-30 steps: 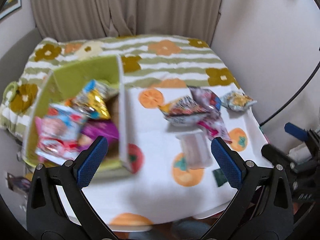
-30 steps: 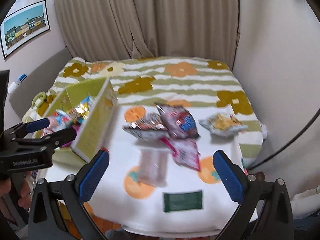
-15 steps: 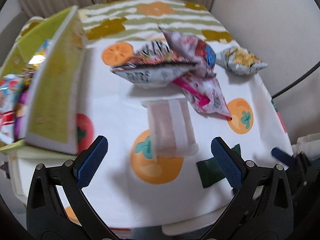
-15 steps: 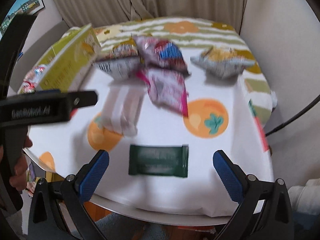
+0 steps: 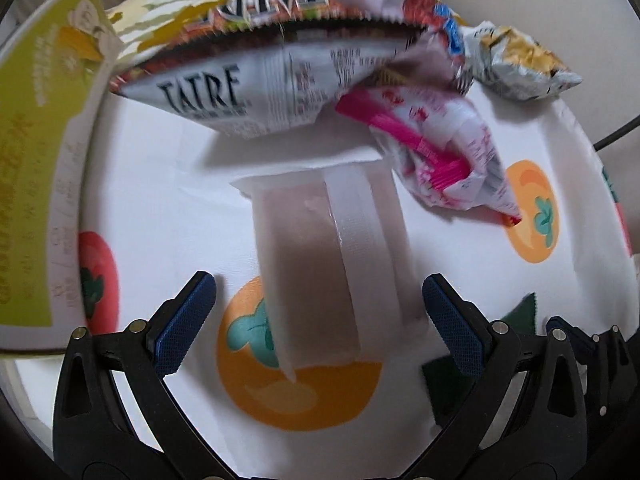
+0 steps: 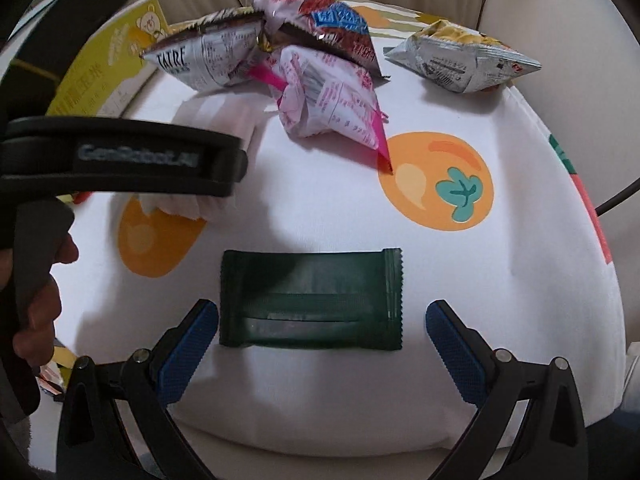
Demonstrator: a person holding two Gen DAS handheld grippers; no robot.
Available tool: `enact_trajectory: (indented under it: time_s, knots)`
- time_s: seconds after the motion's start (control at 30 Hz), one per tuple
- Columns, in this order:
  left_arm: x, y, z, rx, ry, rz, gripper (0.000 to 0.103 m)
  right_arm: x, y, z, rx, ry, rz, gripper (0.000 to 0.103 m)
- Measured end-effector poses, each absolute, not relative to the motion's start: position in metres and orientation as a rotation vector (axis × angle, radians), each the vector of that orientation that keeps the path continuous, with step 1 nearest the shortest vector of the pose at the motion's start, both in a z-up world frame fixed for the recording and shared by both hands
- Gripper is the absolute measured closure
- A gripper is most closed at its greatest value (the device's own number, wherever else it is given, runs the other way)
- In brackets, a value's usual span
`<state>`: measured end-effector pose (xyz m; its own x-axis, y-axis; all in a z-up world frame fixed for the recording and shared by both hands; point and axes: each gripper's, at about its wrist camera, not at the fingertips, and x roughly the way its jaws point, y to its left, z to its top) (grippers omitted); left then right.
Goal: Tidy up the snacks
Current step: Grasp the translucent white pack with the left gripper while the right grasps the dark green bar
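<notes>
1. The left gripper hung low over the desk, its blue-padded fingers spread wide on either side of the near end of a pale translucent snack packet; neither pad clearly touched it.
2. That packet lay flat on the white fruit-print cloth, its far end just beside a silver bag marked "TATRE".
3. The right gripper hovered low, fingers also wide apart, with a dark green wrapped bar lying flat between them near the front edge; the left pad was very close to the bar's end, the right pad apart from it.
4. Farther back, a pink-and-white pouch leaned against a red-and-blue bag, both touching the "TATRE" bag.
5. A silver-and-yellow bag sat apart at the far right.
6. A yellow-green box stood at the left edge of the desk.
7. A hand gripped the left tool's handle at the left of the right wrist view.
</notes>
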<state>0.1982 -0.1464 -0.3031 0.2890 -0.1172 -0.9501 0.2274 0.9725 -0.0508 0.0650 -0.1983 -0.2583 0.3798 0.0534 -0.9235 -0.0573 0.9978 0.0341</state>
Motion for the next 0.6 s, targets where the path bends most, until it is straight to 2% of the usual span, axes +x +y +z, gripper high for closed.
enact_trajectory:
  time_s: [0.33,0.43,0.5,0.6]
  knots:
    - [0.201,-0.161,-0.306,0.171,1.235,-0.249,0.003,0.068,-0.186,-0.264,-0.041,1.201,0.072,0.0]
    - [0.197,-0.164,-0.303,0.191,1.215,-0.276,0.014,0.07,-0.188,-0.265,-0.046,1.208,0.071,0.0]
    - [0.193,-0.167,-0.299,0.199,1.2,-0.294,0.029,0.07,-0.187,-0.264,-0.052,1.208,0.073,0.0]
    - [0.192,-0.169,-0.296,0.207,1.203,-0.303,0.033,0.07,-0.185,-0.264,-0.051,1.207,0.073,0.0]
